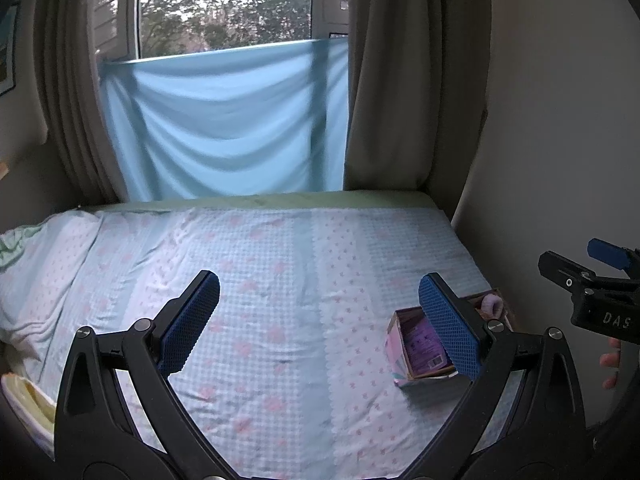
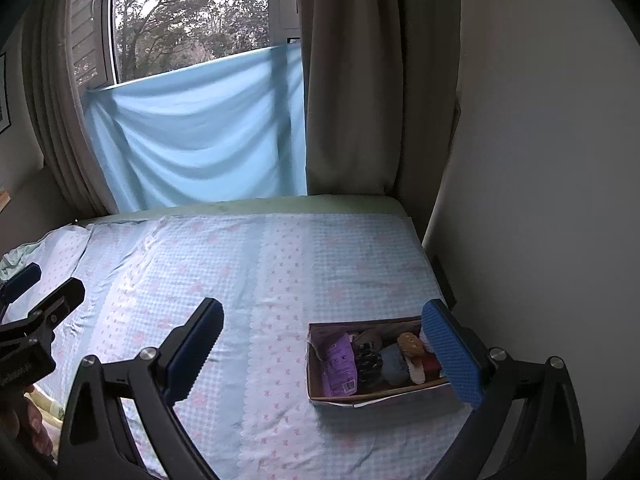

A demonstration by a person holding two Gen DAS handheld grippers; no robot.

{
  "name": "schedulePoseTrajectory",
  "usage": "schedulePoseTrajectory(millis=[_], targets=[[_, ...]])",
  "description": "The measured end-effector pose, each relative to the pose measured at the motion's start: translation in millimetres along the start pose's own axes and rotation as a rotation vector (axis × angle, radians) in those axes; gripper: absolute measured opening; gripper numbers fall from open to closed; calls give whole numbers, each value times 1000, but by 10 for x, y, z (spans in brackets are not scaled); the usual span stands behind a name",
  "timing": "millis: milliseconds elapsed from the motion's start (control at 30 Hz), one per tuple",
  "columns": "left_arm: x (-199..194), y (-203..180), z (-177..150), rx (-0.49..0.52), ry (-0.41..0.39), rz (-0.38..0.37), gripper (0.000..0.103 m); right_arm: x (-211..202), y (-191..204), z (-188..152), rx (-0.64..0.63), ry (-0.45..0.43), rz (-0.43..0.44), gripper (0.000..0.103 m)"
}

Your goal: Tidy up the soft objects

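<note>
A cardboard box lies on the bed at the right. It holds several soft items: a purple packet, a dark spotted piece, a blue-grey one and an orange plush face. My right gripper hovers open above the bed, its right finger over the box's right end. In the left wrist view the same box shows partly behind my open left gripper, with the purple packet inside. Both grippers hold nothing.
The bed has a pale blue sheet with pink print. A blue cloth hangs over the window between beige curtains. A white wall borders the bed's right side. A yellow-white item lies at the bed's left edge.
</note>
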State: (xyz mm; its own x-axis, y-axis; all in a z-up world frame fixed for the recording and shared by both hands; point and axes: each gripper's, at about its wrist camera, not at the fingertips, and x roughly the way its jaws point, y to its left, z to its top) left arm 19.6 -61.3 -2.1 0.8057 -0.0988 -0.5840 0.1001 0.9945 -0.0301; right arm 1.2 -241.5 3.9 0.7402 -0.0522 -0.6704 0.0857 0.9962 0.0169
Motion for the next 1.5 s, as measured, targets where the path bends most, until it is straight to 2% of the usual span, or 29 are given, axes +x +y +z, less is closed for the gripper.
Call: schedulePoseTrajectory(millis=[800,1233,1400,1500], targets=[[14,-47,27,-5,-6,-3,100,34,-44,44,-3,-17,-2,99],[-31,-35,86,1,-45,11,100,43,-33,79,-12,-17,2,99],[-14,-50,95,23,-68,42,102,85,-18,88,-18,-2,2,99],[28,-28,91,20,-61,32,102,165,28,97,-23,20,3,99]])
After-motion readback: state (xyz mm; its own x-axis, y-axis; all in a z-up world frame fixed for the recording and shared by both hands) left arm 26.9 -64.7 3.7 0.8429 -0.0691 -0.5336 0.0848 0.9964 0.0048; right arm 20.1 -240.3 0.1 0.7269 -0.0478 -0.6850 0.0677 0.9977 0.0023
